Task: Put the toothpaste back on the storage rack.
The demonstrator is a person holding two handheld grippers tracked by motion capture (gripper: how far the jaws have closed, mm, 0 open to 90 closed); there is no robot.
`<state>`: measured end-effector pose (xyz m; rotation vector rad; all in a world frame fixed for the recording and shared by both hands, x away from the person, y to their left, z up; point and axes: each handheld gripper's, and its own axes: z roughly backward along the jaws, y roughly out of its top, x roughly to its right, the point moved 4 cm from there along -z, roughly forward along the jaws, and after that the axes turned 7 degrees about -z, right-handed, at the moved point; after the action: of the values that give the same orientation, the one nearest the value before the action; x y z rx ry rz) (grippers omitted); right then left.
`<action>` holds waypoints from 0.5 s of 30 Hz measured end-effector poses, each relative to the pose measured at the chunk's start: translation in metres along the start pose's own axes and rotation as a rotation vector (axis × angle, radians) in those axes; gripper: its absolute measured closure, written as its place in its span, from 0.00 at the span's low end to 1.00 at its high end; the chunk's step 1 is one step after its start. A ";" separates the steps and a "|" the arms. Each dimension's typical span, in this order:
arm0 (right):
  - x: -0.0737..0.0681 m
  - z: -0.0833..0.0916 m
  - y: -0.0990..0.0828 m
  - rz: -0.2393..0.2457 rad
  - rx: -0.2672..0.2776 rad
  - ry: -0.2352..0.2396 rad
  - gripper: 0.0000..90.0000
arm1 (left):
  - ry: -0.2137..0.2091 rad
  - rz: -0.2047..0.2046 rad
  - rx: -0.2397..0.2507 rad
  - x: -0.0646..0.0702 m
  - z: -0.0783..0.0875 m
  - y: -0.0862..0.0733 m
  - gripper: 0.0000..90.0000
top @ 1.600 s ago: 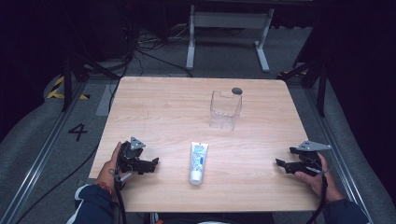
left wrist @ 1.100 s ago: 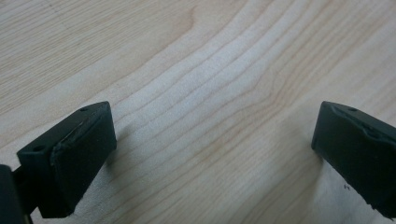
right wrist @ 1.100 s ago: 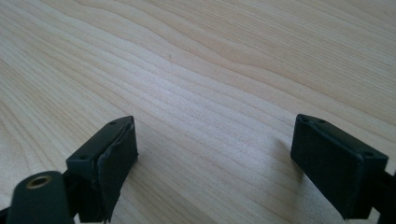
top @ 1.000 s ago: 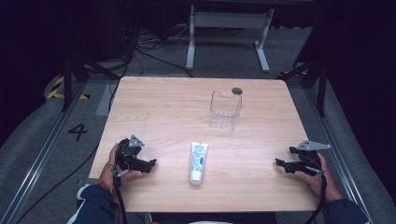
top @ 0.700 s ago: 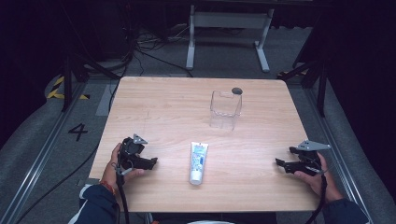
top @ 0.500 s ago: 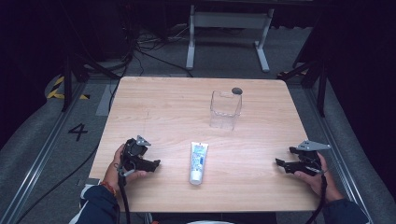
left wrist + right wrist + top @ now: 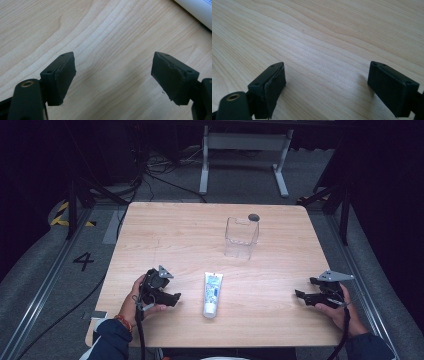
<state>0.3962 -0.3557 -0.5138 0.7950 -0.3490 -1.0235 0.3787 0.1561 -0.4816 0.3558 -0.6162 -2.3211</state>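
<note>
A white tube (image 7: pixel 212 294) lies flat near the table's front middle, cap end toward me. My left gripper (image 7: pixel 172 299) hovers just left of it, jaws pointing at the tube. In the left gripper view the gripper (image 7: pixel 112 75) stands open with bare wood between its pads (image 7: pixel 63 75), and the tube (image 7: pixel 197 11) shows at the top right corner. Its jaws have just been closing somewhat, with nothing between them. My right gripper (image 7: pixel 301 296) rests at the front right, open over bare wood; the right gripper view shows the same gripper (image 7: pixel 327 82) with nothing in it.
A clear plastic container (image 7: pixel 241 237) stands upright behind the tube, toward the back of the wooden table (image 7: pixel 175 235). A small dark round spot (image 7: pixel 253 217) lies just behind it. Beyond the table edges are dark floor, cables and a metal stand.
My left gripper has moved right toward the tube and lifted a little. The tube, the container and the right gripper have kept still.
</note>
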 end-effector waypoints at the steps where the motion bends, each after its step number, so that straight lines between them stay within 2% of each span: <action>1: 0.000 0.000 0.000 0.000 0.000 0.000 0.16 | -0.004 -0.004 0.006 0.001 0.000 0.002 0.23; 15: 0.000 0.000 0.000 0.000 0.000 0.001 0.16 | -0.021 -0.024 0.047 0.013 0.001 0.030 0.22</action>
<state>0.3966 -0.3554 -0.5138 0.7959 -0.3484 -1.0232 0.3856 0.1286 -0.4657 0.3623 -0.6811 -2.3390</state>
